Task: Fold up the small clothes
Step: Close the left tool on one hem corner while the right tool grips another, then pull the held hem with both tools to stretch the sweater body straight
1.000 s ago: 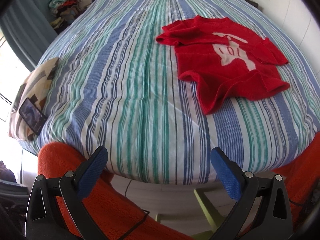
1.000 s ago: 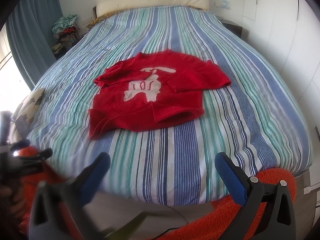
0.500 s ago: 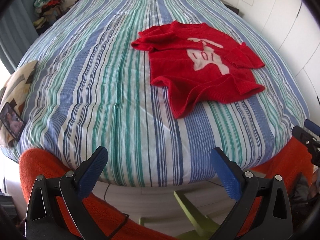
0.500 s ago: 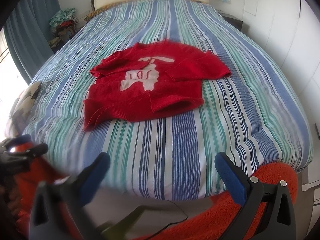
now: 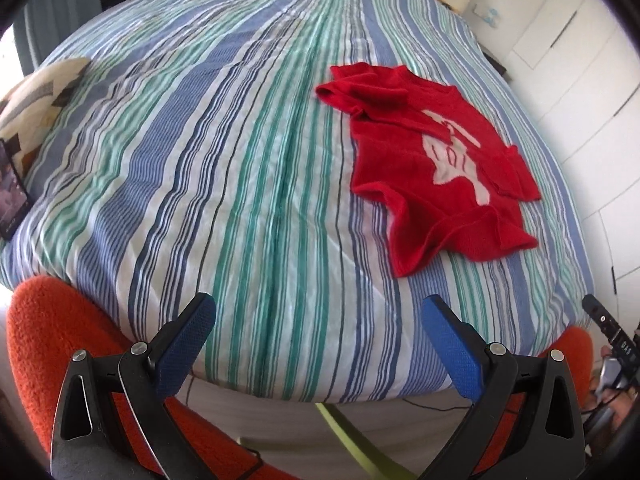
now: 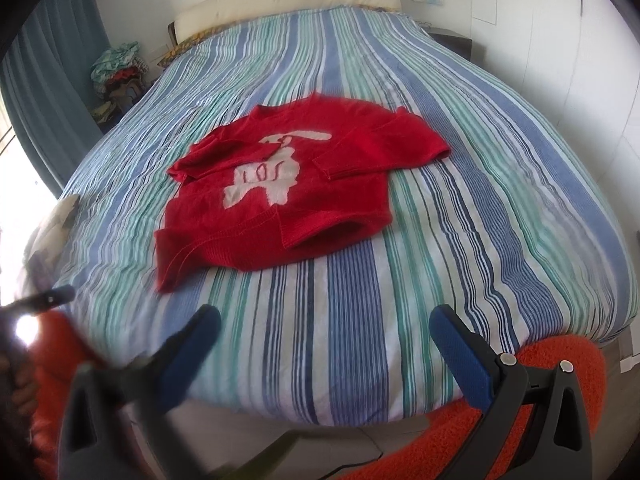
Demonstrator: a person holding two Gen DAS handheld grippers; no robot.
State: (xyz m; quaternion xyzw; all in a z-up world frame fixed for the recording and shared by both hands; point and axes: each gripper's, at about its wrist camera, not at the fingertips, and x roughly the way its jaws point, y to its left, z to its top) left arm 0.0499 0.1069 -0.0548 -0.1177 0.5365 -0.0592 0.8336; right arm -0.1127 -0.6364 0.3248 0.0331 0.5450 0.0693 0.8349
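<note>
My left tongs (image 5: 318, 324) and right tongs (image 6: 326, 332) both stand spread wide with nothing between them, hanging over the foot edge of the bed (image 6: 500, 128). Beyond them the red sweater (image 6: 296, 196) lies rumpled on the striped cover, sleeves folded in, well apart from either.

Striped bed (image 6: 460, 184), red sweater (image 6: 280, 196) lying flat (sleeves folded), patterned pillow (image 5: 36, 96)

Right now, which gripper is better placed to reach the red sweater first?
Right, probably. The red sweater lies almost straight ahead of the open right gripper. For the open left gripper, it lies far off to its right. Neither touches it yet.
</note>
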